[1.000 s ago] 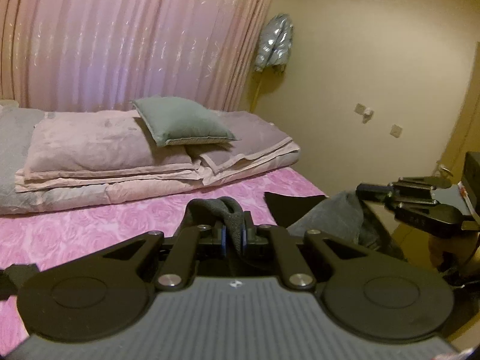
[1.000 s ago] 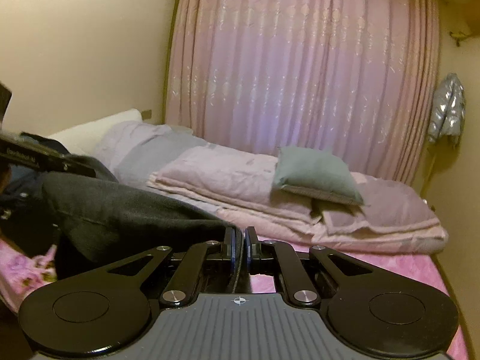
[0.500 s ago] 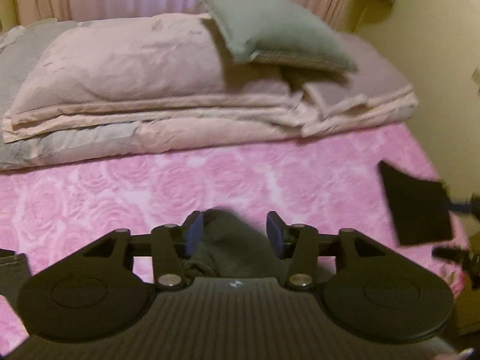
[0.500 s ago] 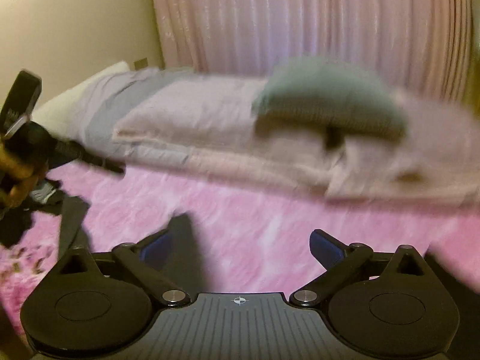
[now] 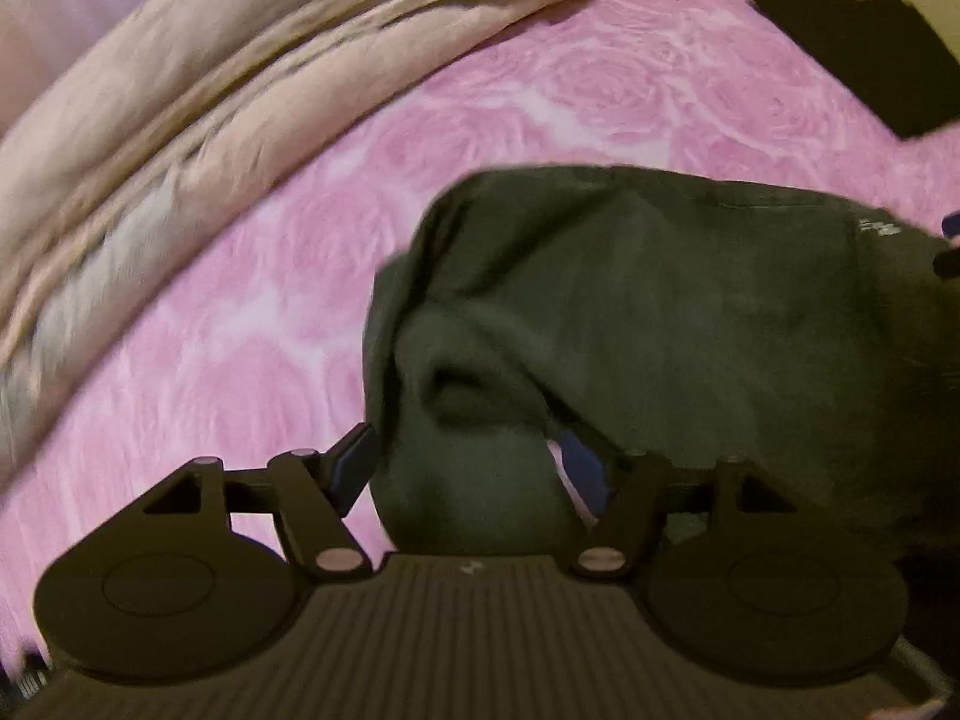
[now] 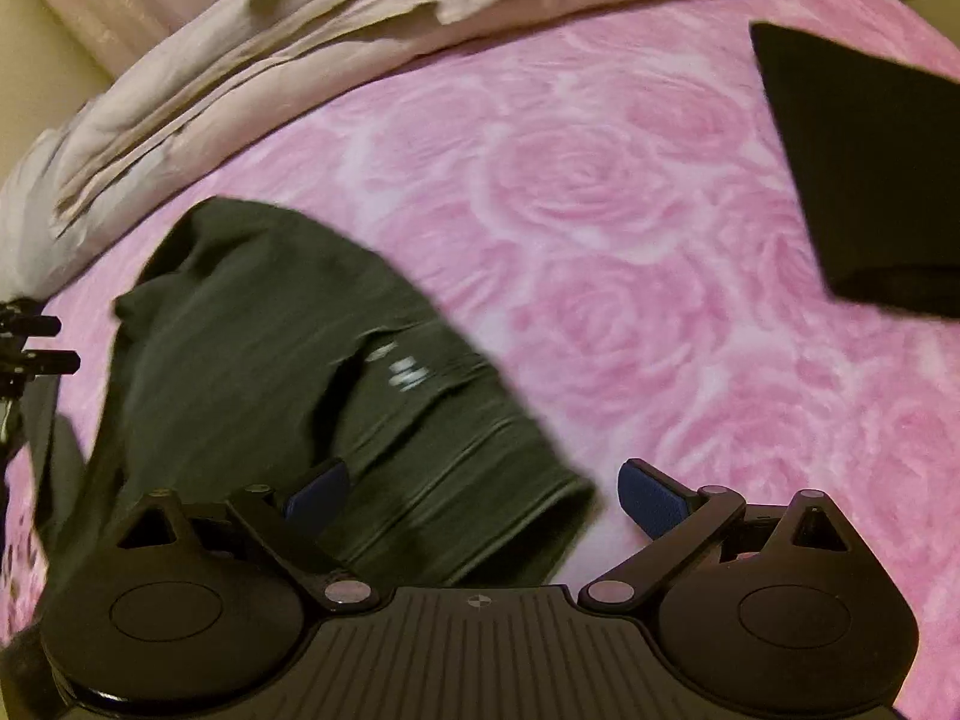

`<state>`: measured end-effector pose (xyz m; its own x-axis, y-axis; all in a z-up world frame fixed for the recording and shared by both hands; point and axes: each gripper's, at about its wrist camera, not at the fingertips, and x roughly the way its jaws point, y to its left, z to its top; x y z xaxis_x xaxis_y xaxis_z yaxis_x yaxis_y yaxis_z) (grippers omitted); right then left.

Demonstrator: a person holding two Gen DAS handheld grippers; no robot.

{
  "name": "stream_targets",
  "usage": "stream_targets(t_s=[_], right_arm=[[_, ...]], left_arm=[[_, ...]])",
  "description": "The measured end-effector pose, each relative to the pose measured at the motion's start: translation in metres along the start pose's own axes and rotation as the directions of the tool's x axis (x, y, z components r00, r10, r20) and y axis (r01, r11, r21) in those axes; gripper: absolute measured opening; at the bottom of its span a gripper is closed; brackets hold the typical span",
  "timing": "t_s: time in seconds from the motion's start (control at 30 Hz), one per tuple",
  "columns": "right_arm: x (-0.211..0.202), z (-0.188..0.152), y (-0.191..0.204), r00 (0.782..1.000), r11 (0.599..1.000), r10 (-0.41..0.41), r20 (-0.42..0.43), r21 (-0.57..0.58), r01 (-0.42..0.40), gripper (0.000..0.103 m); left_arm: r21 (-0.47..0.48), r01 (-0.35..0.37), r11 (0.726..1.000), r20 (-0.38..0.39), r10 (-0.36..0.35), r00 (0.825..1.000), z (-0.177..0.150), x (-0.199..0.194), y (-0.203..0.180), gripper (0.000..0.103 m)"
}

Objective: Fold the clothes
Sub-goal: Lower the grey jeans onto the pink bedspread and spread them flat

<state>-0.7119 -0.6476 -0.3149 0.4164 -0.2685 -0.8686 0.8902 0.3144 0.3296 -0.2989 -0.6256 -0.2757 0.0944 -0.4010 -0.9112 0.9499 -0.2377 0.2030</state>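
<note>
A dark grey garment (image 5: 660, 312) lies crumpled on the pink rose-patterned bed sheet (image 5: 240, 330). In the left wrist view a bunched fold of it sits between the jaws of my left gripper (image 5: 468, 468), which are opening; pink sheet shows beside the right pad, so the cloth is loose. In the right wrist view the same garment (image 6: 270, 330), with a small white print, spreads to the left. Its hem lies under my right gripper (image 6: 483, 498), which stands wide open with neither pad pressing on it. Both grippers point steeply down at the bed.
A folded black garment (image 6: 870, 180) lies on the sheet (image 6: 600, 210) at the right, also visible as a black garment (image 5: 852, 48) in the left wrist view. Folded beige and grey quilts (image 5: 180, 90) run along the far side. Bare sheet lies between the two garments.
Both grippers have dropped from facing the room to pointing down at the bed. Both were shut on the dark garment; both have opened, and it now lies on the sheet.
</note>
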Motion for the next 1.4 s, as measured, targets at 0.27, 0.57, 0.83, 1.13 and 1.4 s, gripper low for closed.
stream_targets(t_s=[0.27,0.57,0.83,1.13,1.4], right_arm=[[0.018,0.006,-0.016,1.0,1.0,0.007,-0.016,-0.03,-0.008,0.017],[-0.032,0.151,0.004,0.974,0.948,-0.081,0.212,-0.287,0.141,0.015],[0.02,0.201,0.018,0.946,0.909,-0.166,0.277,-0.329,0.256,0.072],[0.0,0.077,0.086,0.986,0.98,-0.044,0.16,-0.187,0.074,0.074],[0.002,-0.018,0.159,0.998,0.991,-0.068,0.008,-0.113,0.068,0.074]], left_arm=[[-0.07,0.053,0.996,-0.096,-0.059,0.994,0.02,0.087,0.045,0.063],[-0.133,0.073,0.988,-0.004,-0.074,0.997,0.057,0.055,0.06,0.021],[-0.208,-0.022,0.978,0.019,0.026,0.999,0.052,0.022,0.089,0.041],[-0.43,0.15,0.89,-0.076,-0.201,0.977,-0.086,-0.015,0.042,0.06],[-0.425,0.292,0.857,-0.095,-0.363,0.927,-0.134,0.011,-0.01,0.017]])
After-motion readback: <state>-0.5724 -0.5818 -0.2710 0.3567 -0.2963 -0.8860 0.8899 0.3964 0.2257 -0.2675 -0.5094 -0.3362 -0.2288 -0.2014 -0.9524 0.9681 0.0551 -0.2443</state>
